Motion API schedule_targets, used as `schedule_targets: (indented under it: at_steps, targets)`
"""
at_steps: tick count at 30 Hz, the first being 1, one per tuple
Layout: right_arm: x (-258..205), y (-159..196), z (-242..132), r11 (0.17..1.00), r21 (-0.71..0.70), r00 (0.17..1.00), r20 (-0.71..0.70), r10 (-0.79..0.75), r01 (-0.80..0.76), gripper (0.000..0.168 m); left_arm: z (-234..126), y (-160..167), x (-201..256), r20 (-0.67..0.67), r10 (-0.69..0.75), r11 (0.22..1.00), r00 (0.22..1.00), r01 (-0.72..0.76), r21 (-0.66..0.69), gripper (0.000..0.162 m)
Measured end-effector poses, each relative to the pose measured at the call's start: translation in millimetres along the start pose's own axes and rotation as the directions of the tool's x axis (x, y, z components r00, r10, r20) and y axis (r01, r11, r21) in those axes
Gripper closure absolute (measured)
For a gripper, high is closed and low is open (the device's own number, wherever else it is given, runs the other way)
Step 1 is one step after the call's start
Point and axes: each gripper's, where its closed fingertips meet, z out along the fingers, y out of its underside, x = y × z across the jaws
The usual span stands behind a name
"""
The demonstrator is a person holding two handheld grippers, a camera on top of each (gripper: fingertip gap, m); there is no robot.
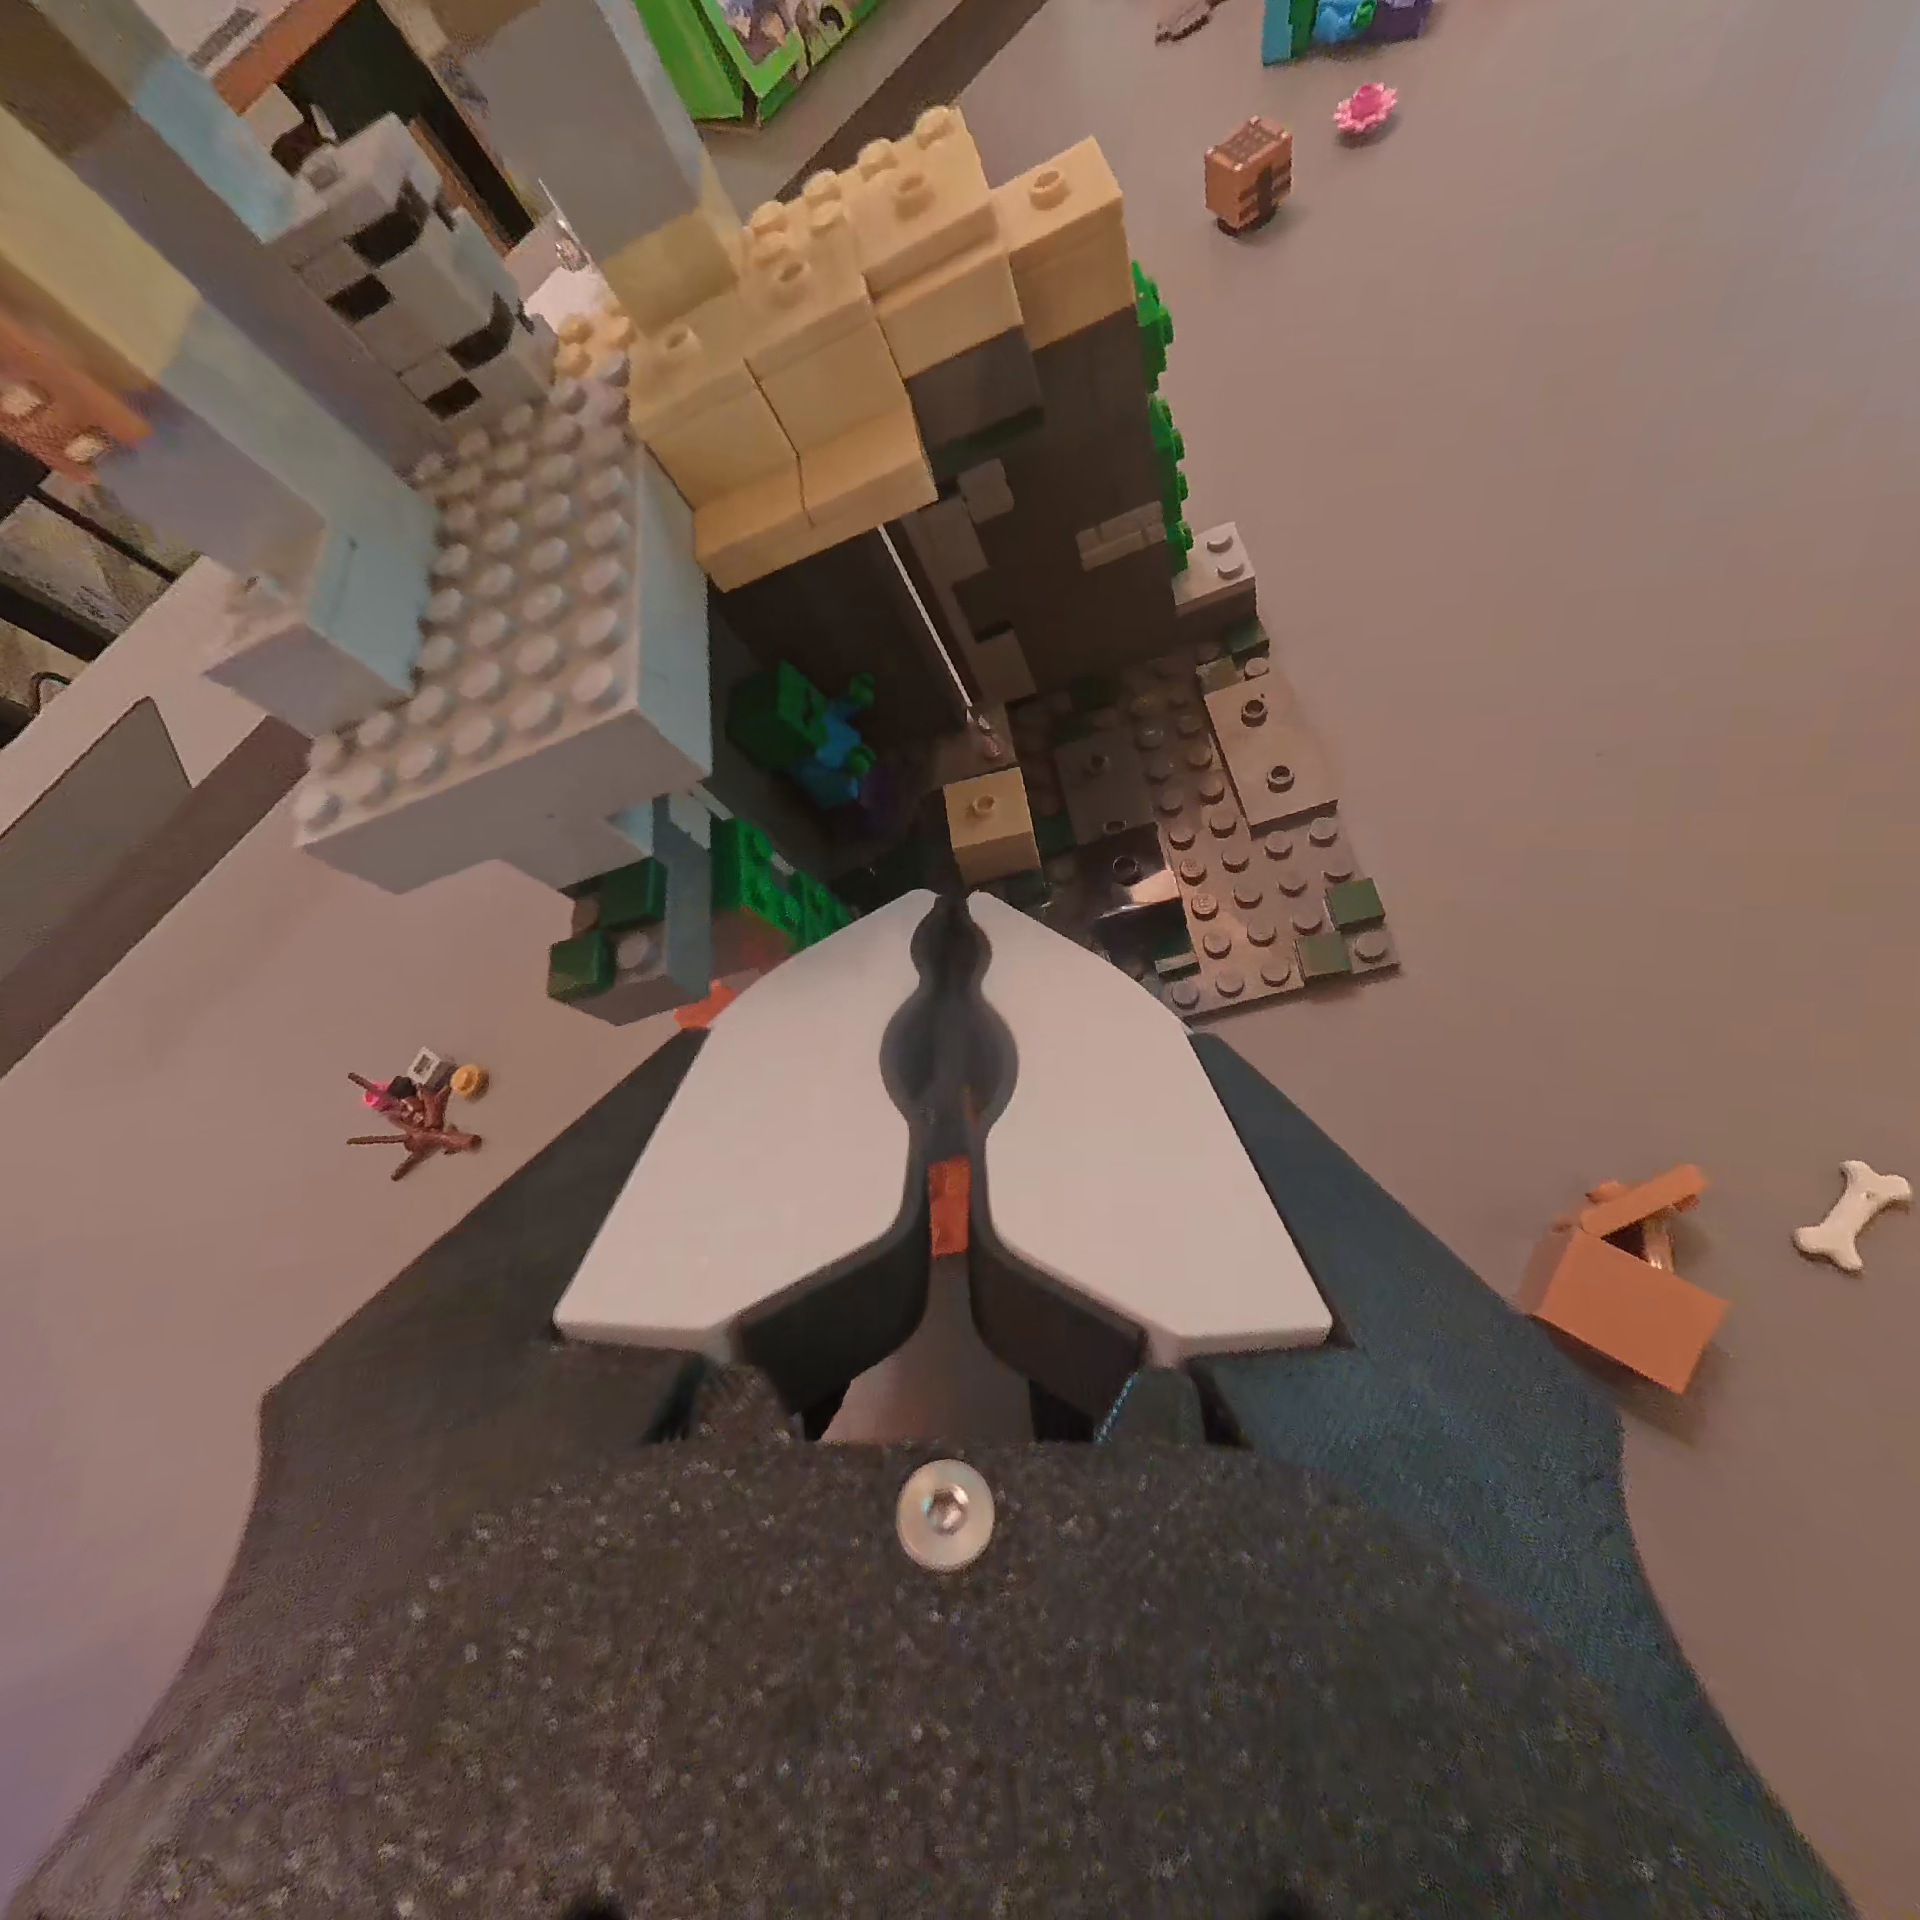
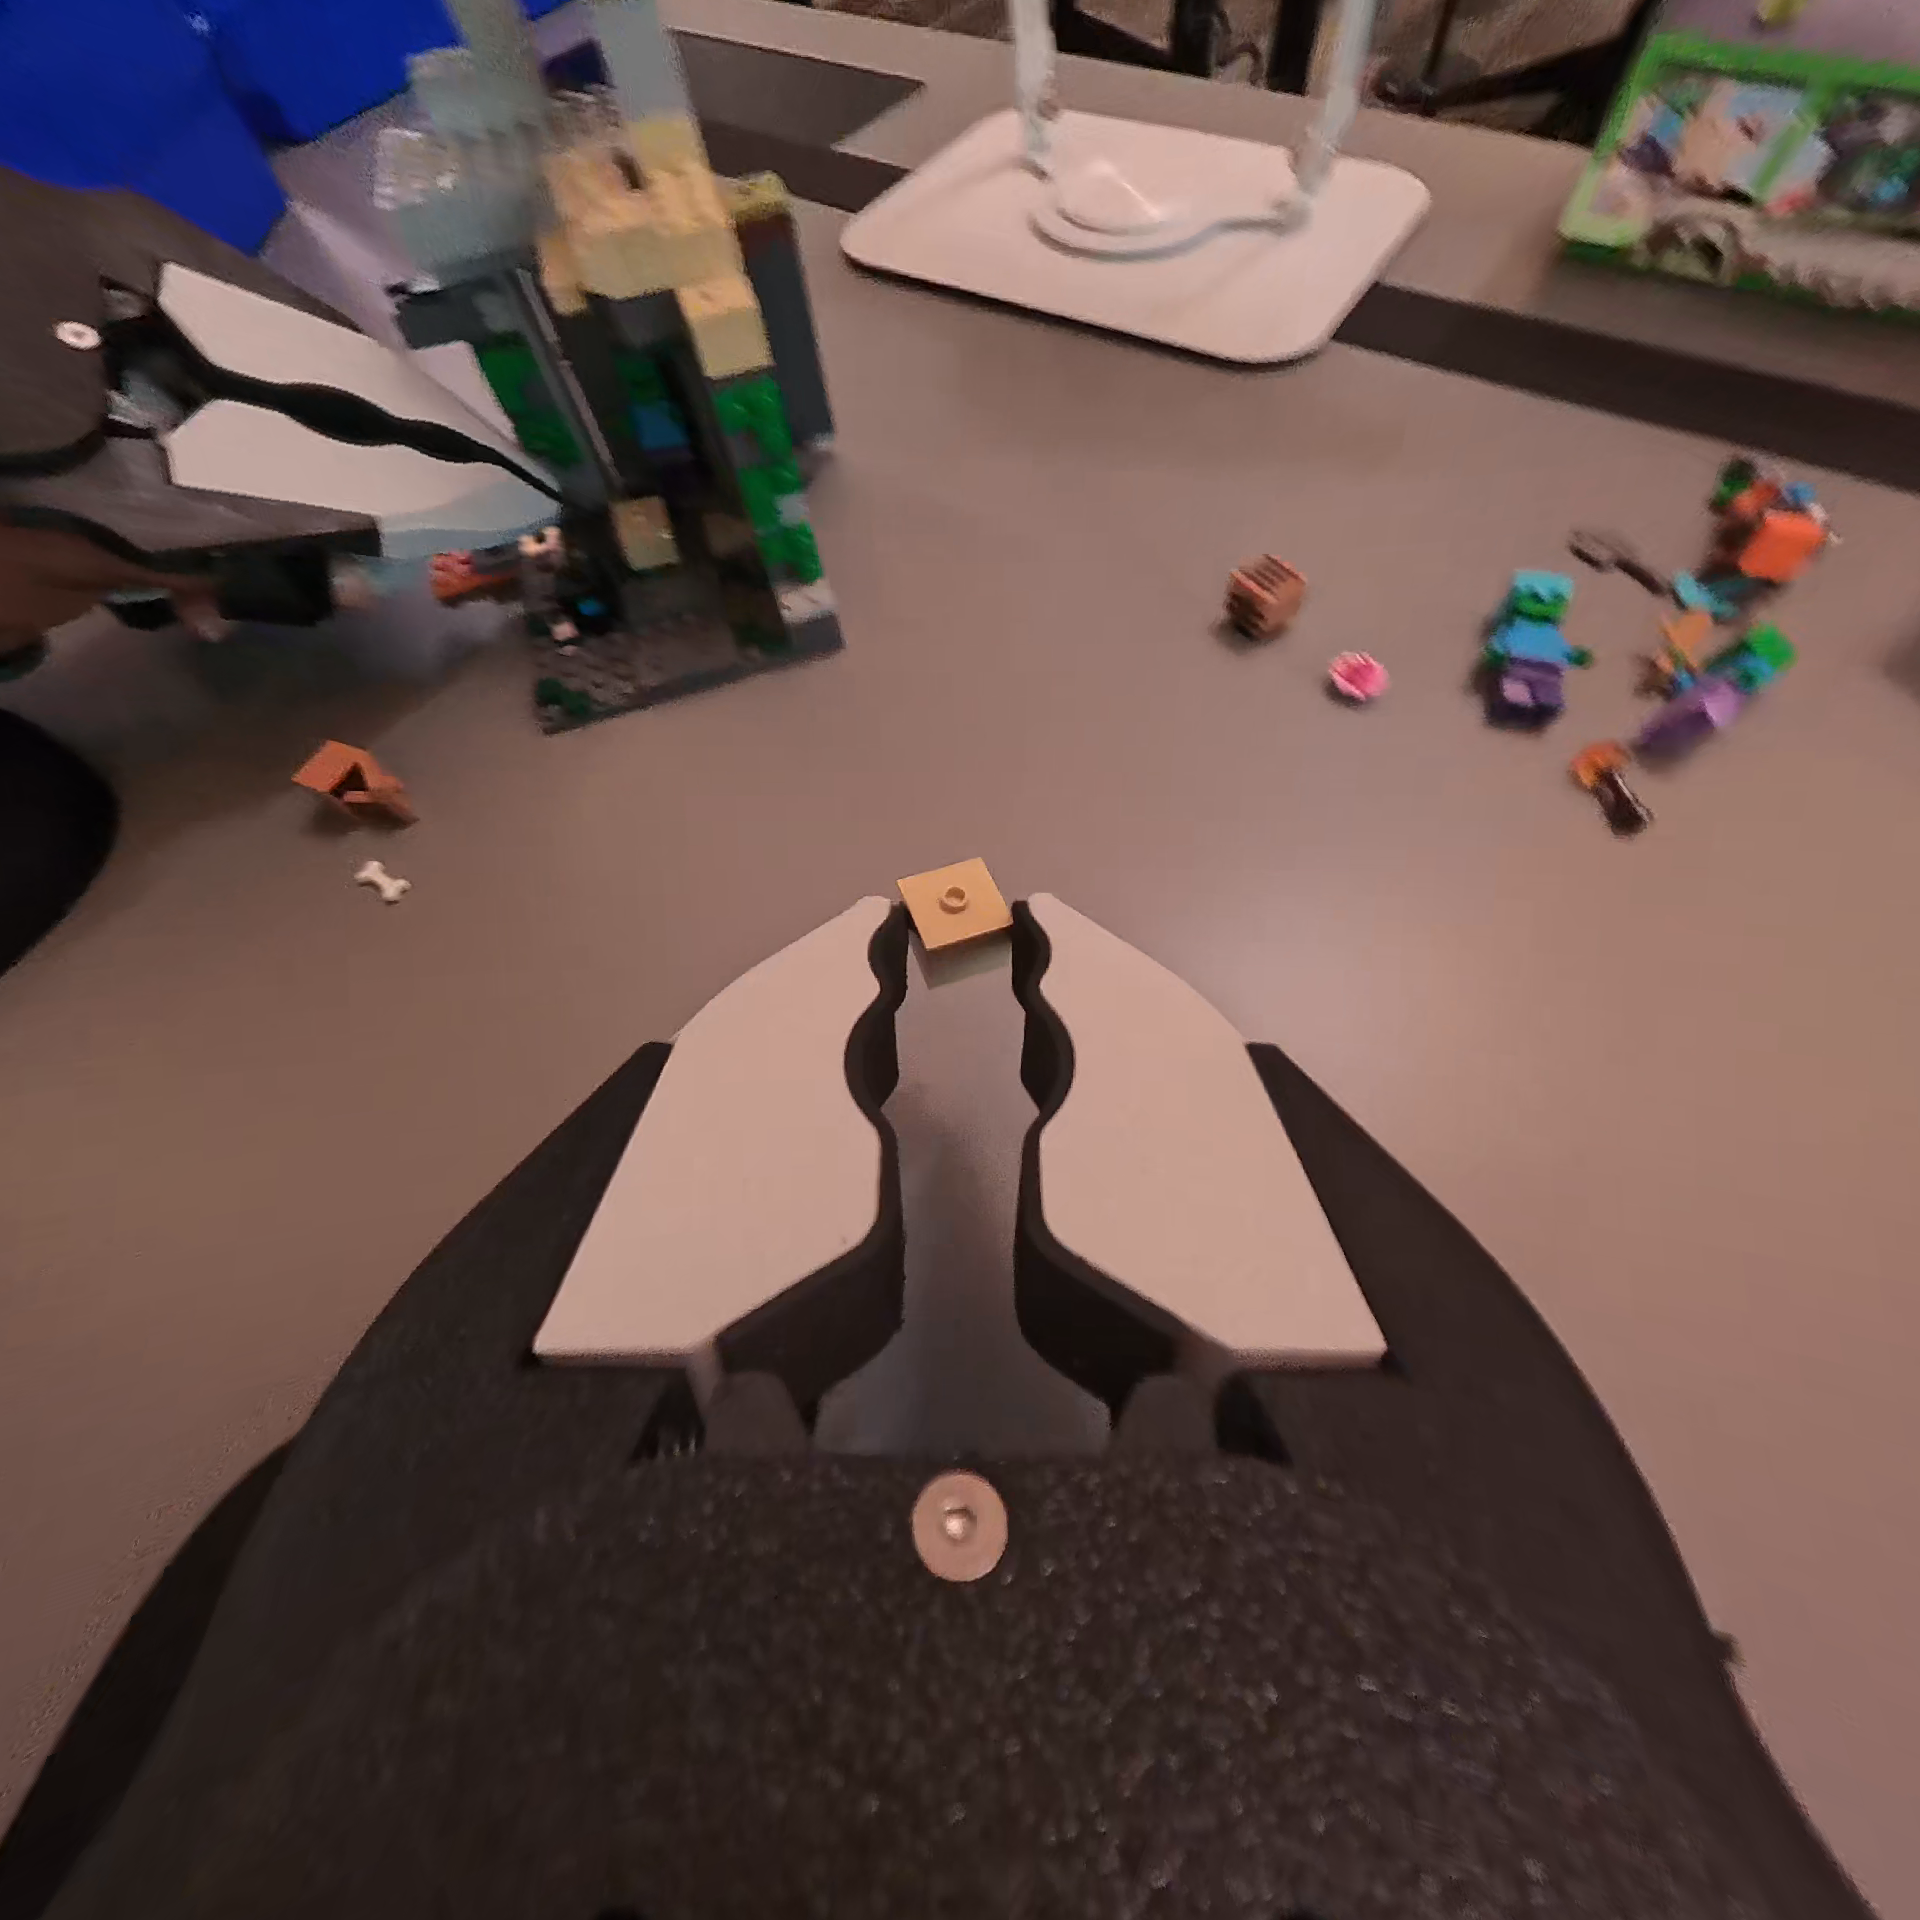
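The left tongs (image 1: pixel 951 904) are pressed closed, while the right tongs (image 2: pixel 954 914) stand slightly parted.

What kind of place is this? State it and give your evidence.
Probably a hobby or work table indoors: a grey tabletop with a brick-built tower, loose toy figures and a green toy-set box.

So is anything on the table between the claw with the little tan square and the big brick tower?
Nothing visible. The right claw grips the tan tile, and bare grey table stretches to the brick tower. The brown chest and bone lie off left.
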Motion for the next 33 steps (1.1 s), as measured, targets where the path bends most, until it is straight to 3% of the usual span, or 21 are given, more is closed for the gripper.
schedule_targets:
  at_steps: [6,13,18,23,30,33]
  targets:
    - [-67,-58,34,0.984,0.081,0.975,0.143,-0.170,0.159,0.149,-10,-8,-3,0.003,-0.023,0.997,1.000,0.023,0.075,0.158]
    - [-112,-124,97,0.973,0.106,0.969,0.118,-0.218,0.206,0.150,-41,-38,-17,0.052,-0.042,0.966,0.998,0.027,0.256,0.160]
    - [-111,-128,123,0.958,0.065,0.958,0.062,-0.282,0.278,0.149,-56,-63,-21,0.059,0.013,0.947,0.998,-0.032,0.320,0.160]
    - [-103,-125,131,0.957,0.041,0.958,0.013,-0.288,0.287,0.148,-43,-67,-20,0.044,0.116,0.958,0.992,-0.123,0.259,0.162]
    - [-94,-122,128,0.960,0.036,0.960,0.008,-0.279,0.278,0.146,-25,-63,-16,0.035,0.175,0.966,0.984,-0.179,0.189,0.162]
    - [-100,-121,113,0.946,0.076,0.946,0.062,-0.319,0.314,0.146,-39,-65,-24,0.054,0.158,0.963,0.986,-0.166,0.211,0.162]
